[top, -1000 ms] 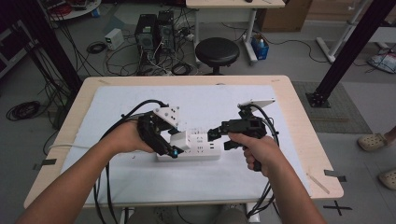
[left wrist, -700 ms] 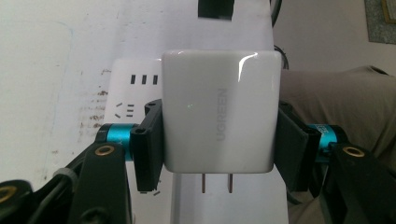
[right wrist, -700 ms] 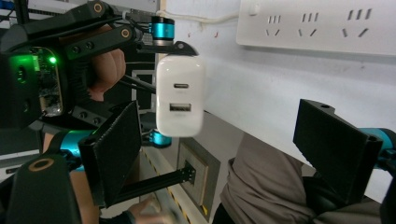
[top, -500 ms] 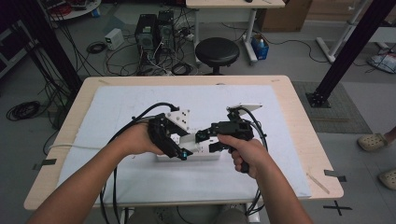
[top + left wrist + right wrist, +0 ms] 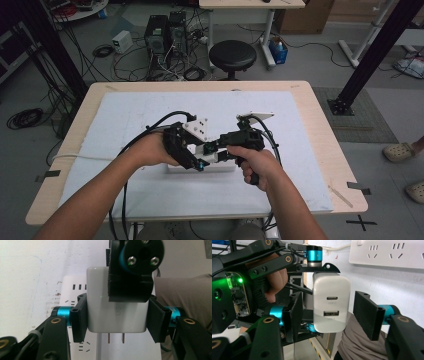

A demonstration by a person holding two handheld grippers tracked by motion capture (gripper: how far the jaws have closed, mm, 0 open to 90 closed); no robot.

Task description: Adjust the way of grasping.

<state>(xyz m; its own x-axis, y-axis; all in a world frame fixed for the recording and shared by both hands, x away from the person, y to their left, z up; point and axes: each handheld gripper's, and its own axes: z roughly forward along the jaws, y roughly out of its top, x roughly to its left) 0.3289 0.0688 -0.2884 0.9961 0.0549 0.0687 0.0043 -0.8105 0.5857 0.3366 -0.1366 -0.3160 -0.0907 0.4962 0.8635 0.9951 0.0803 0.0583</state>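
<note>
Wooden table [image 5: 320, 107] w/ a white mat [image 5: 150, 107] over most of the top, set on a grey concrete floor [image 5: 360, 65]. Behind it: black round stool [image 5: 231, 54], two black PC towers [image 5: 165, 32] amid tangled cables, small white box [image 5: 121, 41] nearby. Second desk w/ white legs [image 5: 267, 30] at the back, blue bottle [image 5: 278, 47] beside its leg. Black metal frame posts at left [image 5: 55, 50] and right [image 5: 377, 52], the right one standing on a dark floor mat [image 5: 360, 117]. Coiled cable [image 5: 24, 118] on the floor far left. Black tape cross [image 5: 361, 222] on floor, bottom right. Light dim, even, no hard shadows.
</note>
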